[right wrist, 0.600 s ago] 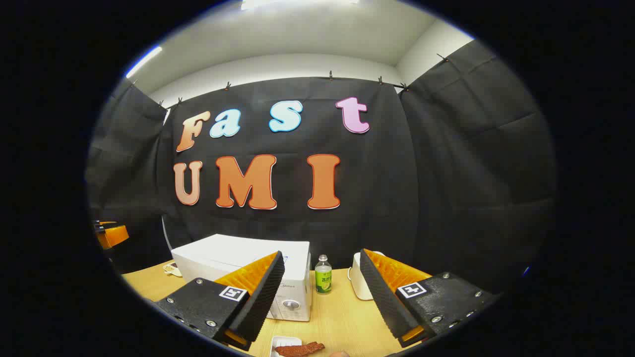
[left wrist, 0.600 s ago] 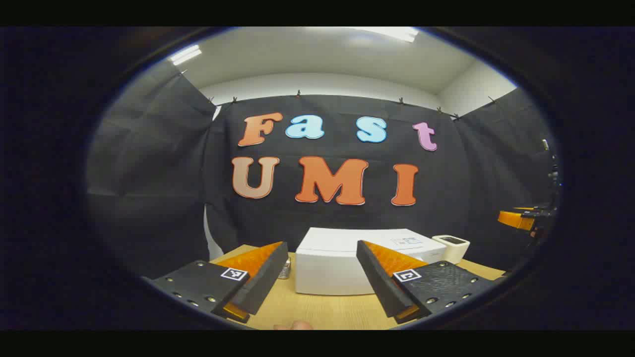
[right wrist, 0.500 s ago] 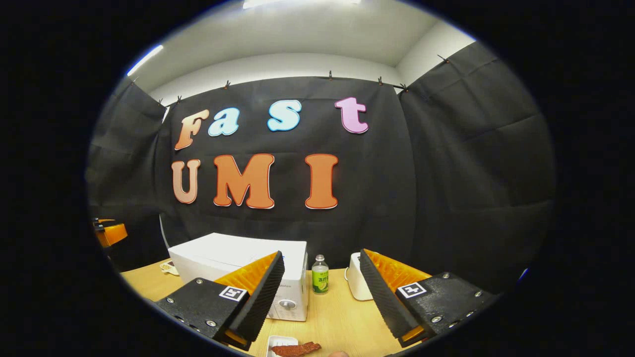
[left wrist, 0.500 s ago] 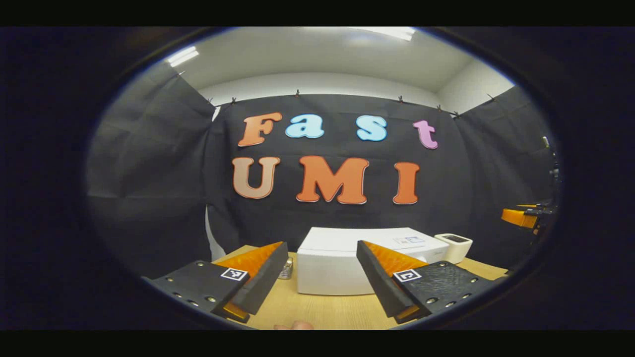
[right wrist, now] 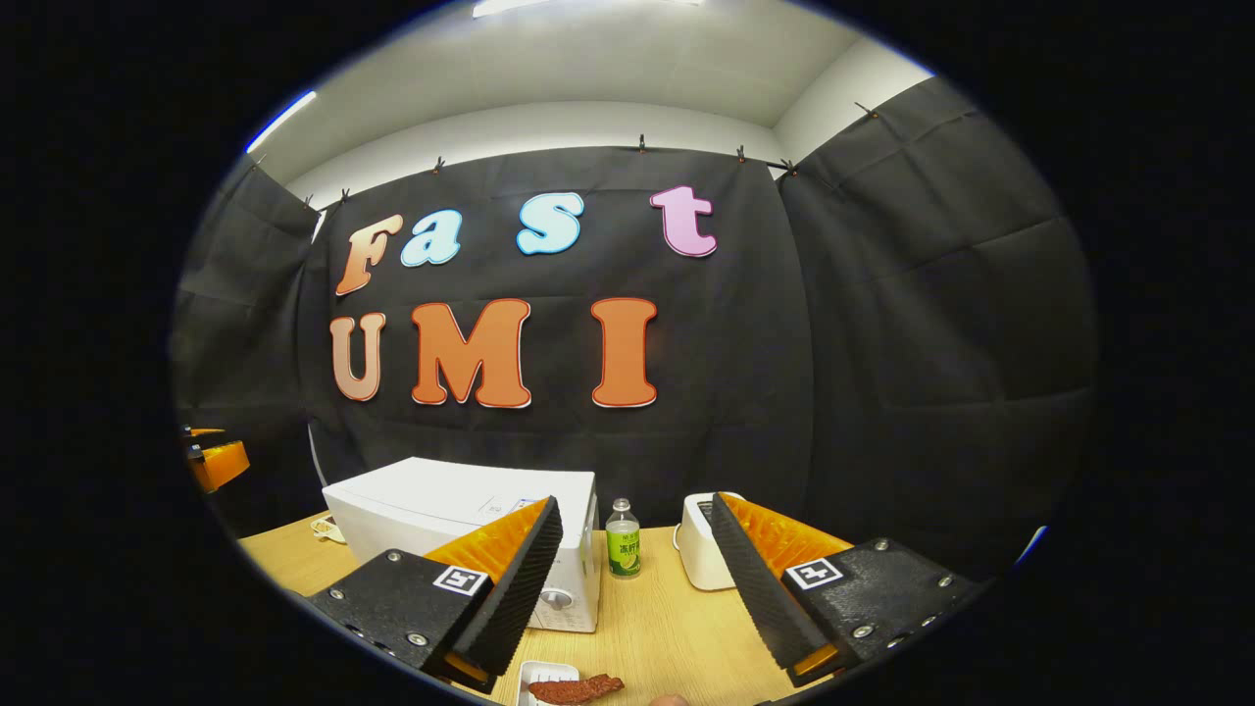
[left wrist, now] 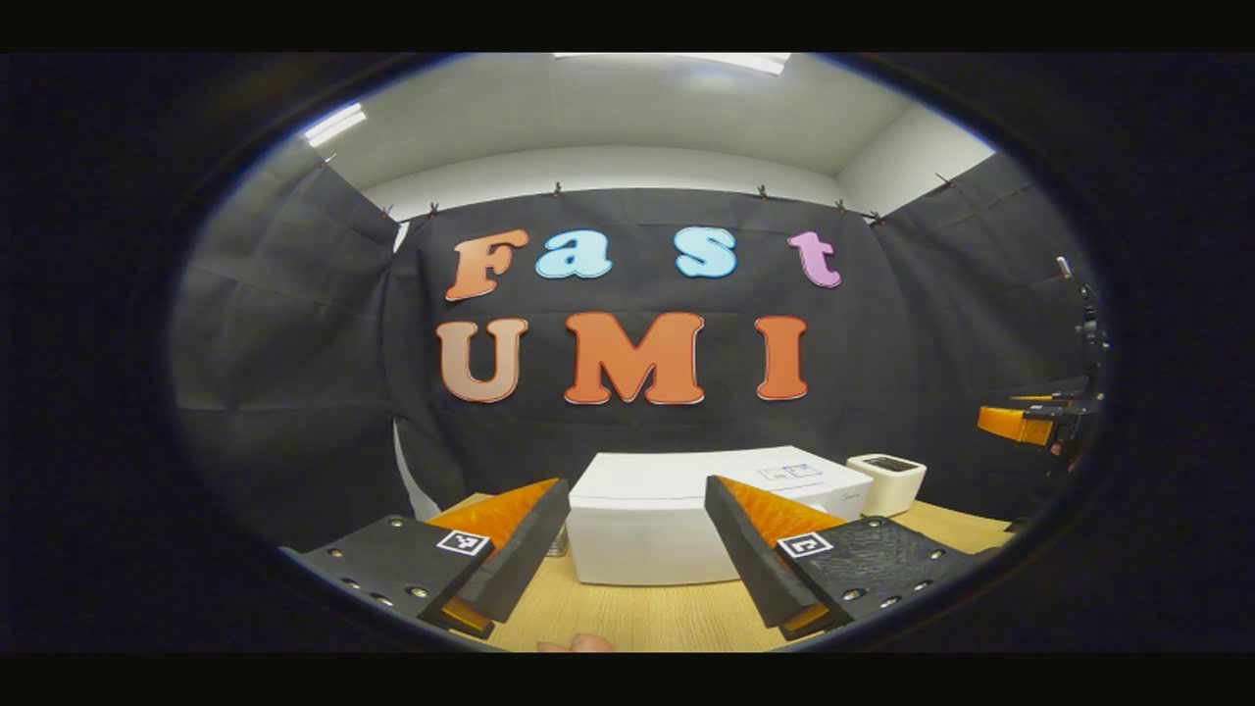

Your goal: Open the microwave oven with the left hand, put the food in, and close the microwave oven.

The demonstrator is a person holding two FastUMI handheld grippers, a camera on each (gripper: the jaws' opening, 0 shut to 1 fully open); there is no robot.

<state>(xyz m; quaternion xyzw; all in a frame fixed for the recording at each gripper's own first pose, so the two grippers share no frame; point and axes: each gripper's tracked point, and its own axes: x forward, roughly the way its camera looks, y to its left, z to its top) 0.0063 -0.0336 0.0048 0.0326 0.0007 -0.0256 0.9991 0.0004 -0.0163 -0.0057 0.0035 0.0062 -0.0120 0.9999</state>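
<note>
Both views toward microwave (left wrist: 686, 520), shared.

a recording booth set up as a mock kitchen: black cloth walls (right wrist: 912, 324) clipped along a rail under a plain white ceiling, a wooden table (right wrist: 667, 628) carrying a white microwave oven (right wrist: 461, 510), a small bottle (right wrist: 622, 551) and a white countertop appliance (left wrist: 886, 480).

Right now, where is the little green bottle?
In the right gripper view, the green bottle stands upright on the wooden table, between the white microwave oven and a small white appliance.
</note>
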